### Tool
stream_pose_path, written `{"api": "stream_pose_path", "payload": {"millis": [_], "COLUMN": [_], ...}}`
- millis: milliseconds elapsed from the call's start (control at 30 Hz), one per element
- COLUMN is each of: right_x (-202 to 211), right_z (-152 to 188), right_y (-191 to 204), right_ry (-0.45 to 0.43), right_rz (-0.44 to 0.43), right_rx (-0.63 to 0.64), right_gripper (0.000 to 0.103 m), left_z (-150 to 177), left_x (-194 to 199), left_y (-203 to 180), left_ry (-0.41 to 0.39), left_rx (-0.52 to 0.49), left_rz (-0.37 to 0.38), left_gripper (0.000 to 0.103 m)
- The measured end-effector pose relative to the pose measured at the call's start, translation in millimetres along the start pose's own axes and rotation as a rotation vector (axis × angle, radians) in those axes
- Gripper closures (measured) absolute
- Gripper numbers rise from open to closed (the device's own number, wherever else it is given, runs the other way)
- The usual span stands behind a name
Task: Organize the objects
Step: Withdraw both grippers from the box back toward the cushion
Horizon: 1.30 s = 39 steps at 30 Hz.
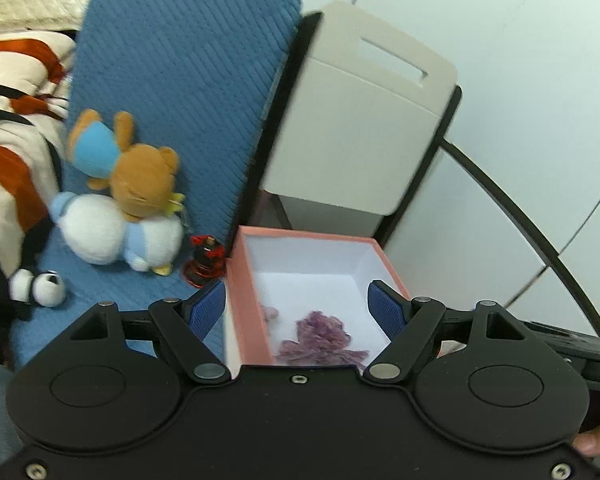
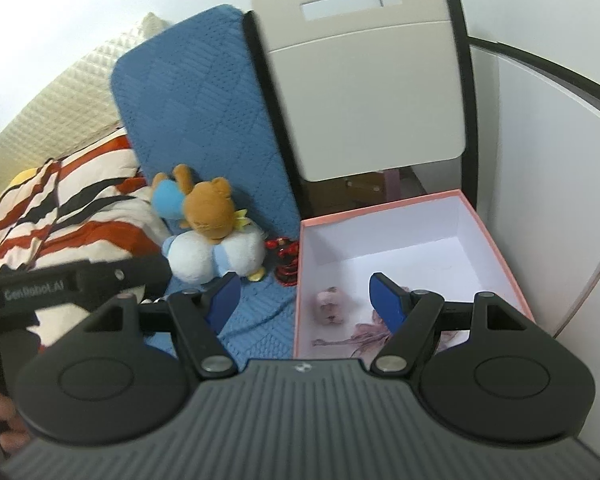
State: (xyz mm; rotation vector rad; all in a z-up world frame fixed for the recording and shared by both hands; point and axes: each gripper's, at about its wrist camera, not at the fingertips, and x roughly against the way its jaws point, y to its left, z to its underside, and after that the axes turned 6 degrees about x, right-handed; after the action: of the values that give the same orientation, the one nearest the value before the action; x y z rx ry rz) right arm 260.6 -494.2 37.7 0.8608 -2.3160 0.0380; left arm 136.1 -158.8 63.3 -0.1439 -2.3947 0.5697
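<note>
A pink box (image 1: 245, 292) with a white inside stands open on the blue cushion (image 1: 172, 80). In it lie a purple frilly item (image 1: 320, 338) and a small pink plush (image 2: 330, 306). To its left sit a brown bear plush (image 1: 140, 184), a white and blue plush (image 1: 116, 240), a small panda (image 1: 40, 286) and a red and black figure (image 1: 204, 262). My left gripper (image 1: 296, 306) hovers open above the box's near left corner, holding nothing. My right gripper (image 2: 306, 300) is open and empty over the box's (image 2: 494, 240) near left wall.
A grey chair back (image 2: 364, 80) with a slot handle rises behind the box. A red, black and cream striped blanket (image 2: 60, 208) lies to the left. The body of the left gripper (image 2: 60, 290) crosses the right wrist view's left side. White cabinet panels (image 1: 520, 100) stand on the right.
</note>
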Motion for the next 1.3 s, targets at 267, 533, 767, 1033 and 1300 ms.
{"api": "stream_pose_path", "payload": {"millis": [267, 533, 767, 1033, 1300], "right_x": [1, -14, -25, -39, -40], "right_z": [25, 45, 65, 88, 115], "right_y": [27, 63, 85, 92, 80], "right_ry": [-0.007, -0.025, -0.038, -0.002, 0.016], "right_rz": [-0.019, -0.053, -0.065, -0.065, -0.042], "right_rx": [0.017, 0.012, 0.015, 0.020, -0.012], "right_gripper": [0.030, 0.030, 0.030, 0.030, 0.030], "left_z": [13, 27, 39, 59, 81], "left_x": [32, 43, 48, 41, 25], "left_y": [41, 77, 105, 117, 119], "left_ry": [-0.023, -0.032, -0.045, -0.029, -0.009], "left_rx": [0.018, 0.028, 0.038, 0.027, 0.019], "left_rz": [-0.027, -0.048, -0.076, -0.102, -0.112], "left_gripper": [0.026, 0.026, 0.025, 0.025, 0.023]}}
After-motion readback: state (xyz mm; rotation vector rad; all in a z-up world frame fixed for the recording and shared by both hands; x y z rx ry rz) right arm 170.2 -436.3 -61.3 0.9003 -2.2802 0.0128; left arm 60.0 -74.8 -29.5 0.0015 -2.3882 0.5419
